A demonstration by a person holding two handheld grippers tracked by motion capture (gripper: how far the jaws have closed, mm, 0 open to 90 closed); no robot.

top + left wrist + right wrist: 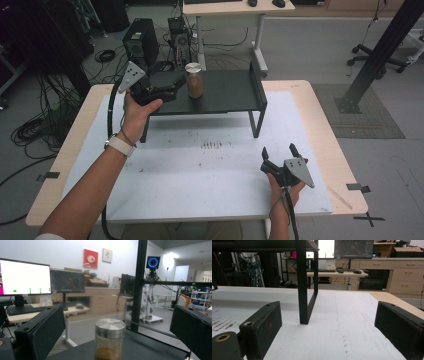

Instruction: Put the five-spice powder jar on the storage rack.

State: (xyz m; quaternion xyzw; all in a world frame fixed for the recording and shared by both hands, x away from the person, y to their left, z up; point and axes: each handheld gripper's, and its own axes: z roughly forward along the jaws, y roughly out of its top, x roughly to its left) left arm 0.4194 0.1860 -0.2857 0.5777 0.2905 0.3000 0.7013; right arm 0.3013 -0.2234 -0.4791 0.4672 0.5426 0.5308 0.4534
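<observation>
A glass jar with a silver lid and brown powder inside stands upright on the left half of a black raised shelf. My left gripper is level with the shelf top, just left of the jar, and stands open. In the left gripper view the jar sits centred ahead of the wide jaws of my left gripper, with neither pad touching it. My right gripper rests low over the white mat at the front right, open and empty. In the right gripper view my right gripper faces a shelf leg.
A white mat covers the wooden table. The shelf has a raised right end wall and thin legs. Beyond the table stand a computer tower, tangled cables, a desk and a black slanted post.
</observation>
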